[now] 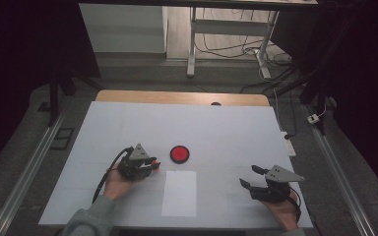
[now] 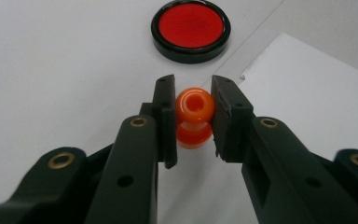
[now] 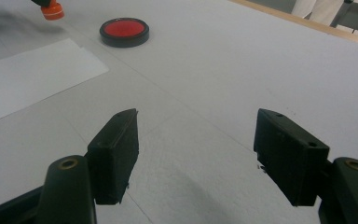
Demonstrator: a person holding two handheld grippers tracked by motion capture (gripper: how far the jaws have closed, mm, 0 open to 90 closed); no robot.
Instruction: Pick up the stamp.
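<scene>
At the left of the high view, the left gripper (image 1: 153, 163) is held low over the white surface (image 1: 226, 132), with its cable trailing back past the person's left hand (image 1: 118, 184) and grey sleeve (image 1: 91, 221). Its jaws are clamped on a small orange stamp (image 2: 194, 116); the left gripper view shows the 2 black pads pressed against the stamp's rounded upper part from either side, with a hole in the top of the stamp facing the camera and a wider orange base below. Whether the base touches the surface cannot be told.

Just beyond the stamp lies a round ink pad (image 1: 179, 154), red inside a black rim, flat on the surface and apart from the jaws. A white paper sheet (image 1: 179, 193) lies just right of the left gripper and on the near side of the ink pad, its long side running toward the person. In the right gripper view, the stamp (image 3: 52, 9) sits at the top left, beside the ink pad (image 3: 124, 31) and above a corner of the sheet (image 3: 32, 74).

At the right of the high view, the right gripper (image 1: 252, 178) rests in the person's right hand (image 1: 283, 211) near the surface's front edge, well apart from the sheet. Its jaws stand wide apart with only bare surface between them.
</scene>
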